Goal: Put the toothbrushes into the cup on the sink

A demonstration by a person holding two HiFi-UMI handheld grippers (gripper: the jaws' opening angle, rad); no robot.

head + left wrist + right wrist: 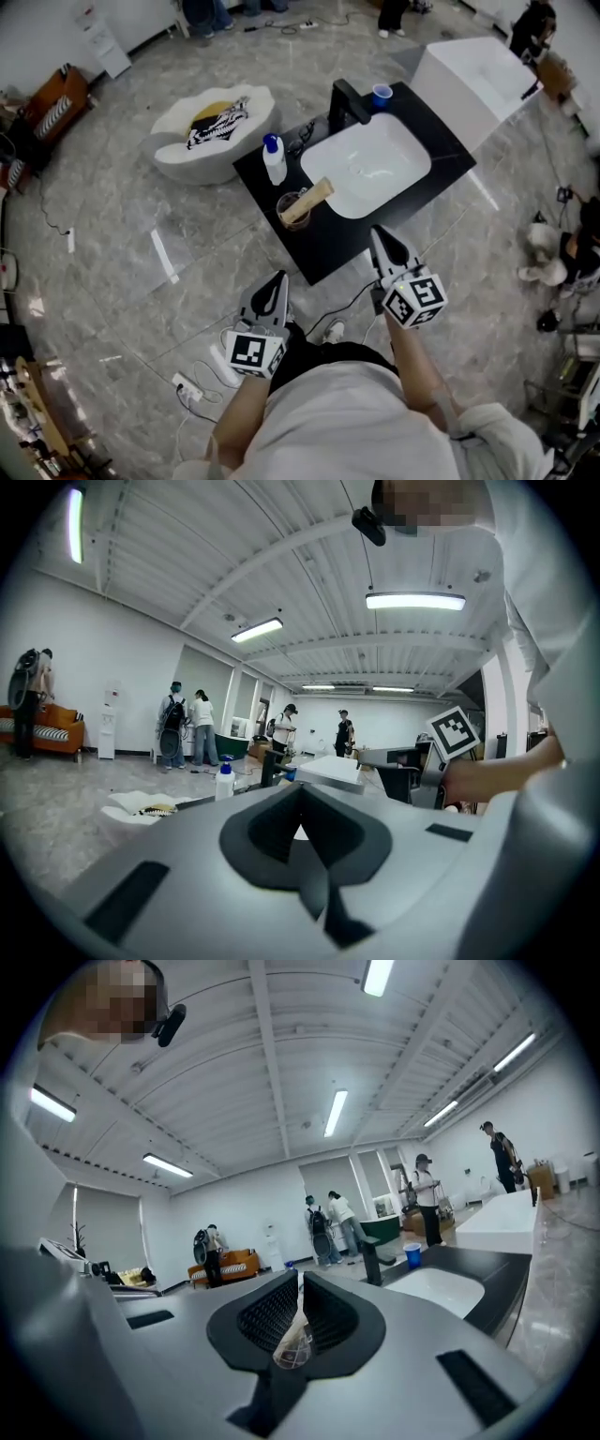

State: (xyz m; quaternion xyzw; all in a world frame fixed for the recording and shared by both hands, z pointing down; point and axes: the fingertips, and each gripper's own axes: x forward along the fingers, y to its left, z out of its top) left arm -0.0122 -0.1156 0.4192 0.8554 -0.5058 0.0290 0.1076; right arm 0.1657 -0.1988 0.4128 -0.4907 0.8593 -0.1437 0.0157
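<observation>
A clear cup [292,212] stands on the black sink counter [431,141], left of the white basin [370,164]. Pale wooden toothbrushes [313,195] lean out of it to the right. My right gripper [379,232] hovers at the counter's front edge, to the right of the cup, shut with nothing in it. In the right gripper view the cup [292,1346] shows small and far off, low between the shut jaws [300,1279]. My left gripper [279,277] is lower, over the floor before the counter, its jaws [300,794] together and empty.
A black faucet [345,105] and a blue cup [382,94] stand behind the basin. A white bottle with a blue cap [274,159] is on the counter's left. A white cushion seat [214,127], a white block [473,80], floor cables [192,386] and several people surround it.
</observation>
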